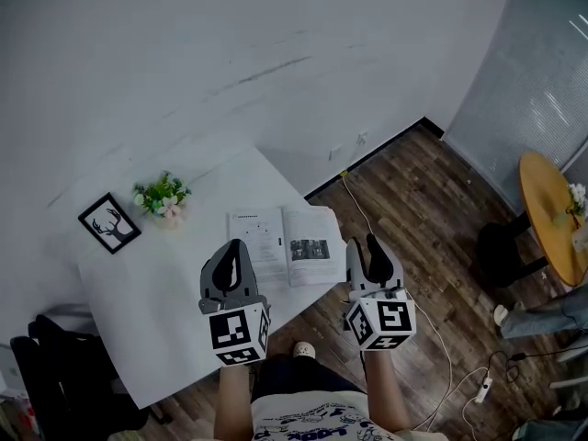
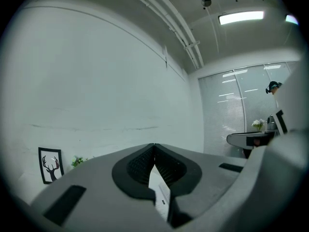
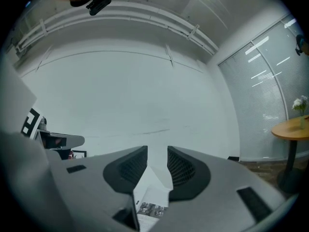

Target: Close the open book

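Approach step, no contact yet. Book lies open and flat, pages up, at the near right edge of the white table. Left gripper hovers near its left page, jaws closed tip to tip on nothing. Right gripper hovers just right of its right page, jaws partly apart and empty. The next move probably calls for catching one cover's outer edge and swinging it over the spine.
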Available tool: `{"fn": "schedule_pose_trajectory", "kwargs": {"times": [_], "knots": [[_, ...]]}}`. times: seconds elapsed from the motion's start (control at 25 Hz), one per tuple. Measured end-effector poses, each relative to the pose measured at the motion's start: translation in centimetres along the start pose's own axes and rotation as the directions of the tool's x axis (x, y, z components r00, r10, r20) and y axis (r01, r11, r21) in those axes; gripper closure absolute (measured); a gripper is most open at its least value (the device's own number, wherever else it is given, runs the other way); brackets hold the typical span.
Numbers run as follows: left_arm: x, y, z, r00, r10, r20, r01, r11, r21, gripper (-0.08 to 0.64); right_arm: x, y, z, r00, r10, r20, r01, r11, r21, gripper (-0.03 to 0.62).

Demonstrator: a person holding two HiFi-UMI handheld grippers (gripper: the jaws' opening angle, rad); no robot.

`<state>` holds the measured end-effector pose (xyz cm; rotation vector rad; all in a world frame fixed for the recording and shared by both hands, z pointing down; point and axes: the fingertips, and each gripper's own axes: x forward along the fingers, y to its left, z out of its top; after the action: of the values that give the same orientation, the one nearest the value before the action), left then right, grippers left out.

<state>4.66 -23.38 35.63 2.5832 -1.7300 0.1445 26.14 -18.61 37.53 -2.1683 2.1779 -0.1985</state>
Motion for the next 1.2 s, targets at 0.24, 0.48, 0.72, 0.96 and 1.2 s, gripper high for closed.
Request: {"fn": "schedule_pose_trajectory", "kwargs": {"times": [0.24, 0.48, 0.72, 0.96, 1.2], "knots": [[1.1, 0.2, -0.4, 1.0, 0.004, -0.016, -0.004, 1.0, -0.004, 0.537, 1.3, -0.2, -0.6, 1.0, 0.002, -0.017, -0.002, 1.0, 0.02, 0.471], [2.4, 0.6, -0.7, 0.999, -0.009, -0.035, 0.009, 1.0, -0.002, 0.537, 2.3, -0.5, -1.3, 0.999, -0.02, -0.038, 0.021, 0.999, 0.043, 0.471], [3.3, 1.0, -1.7, 0.997, -0.033, -0.063, 0.033, 0.999, -0.005, 0.537, 2.9, 0.1, -2.9, 0.997, -0.028, -0.074, 0.032, 0.998, 0.058, 0.471], [3.9, 1.5, -2.9, 0.995, -0.054, -0.09, 0.053, 0.998, -0.016, 0.537, 3.3, 0.2, -4.8, 0.993, -0.035, -0.116, 0.047, 0.994, 0.1, 0.471], [4.5, 1.7, -3.8, 0.992, -0.07, -0.104, 0.068, 0.997, -0.025, 0.537, 2.9, -0.2, -7.7, 0.981, -0.056, -0.186, 0.075, 0.993, 0.095, 0.471]]}}
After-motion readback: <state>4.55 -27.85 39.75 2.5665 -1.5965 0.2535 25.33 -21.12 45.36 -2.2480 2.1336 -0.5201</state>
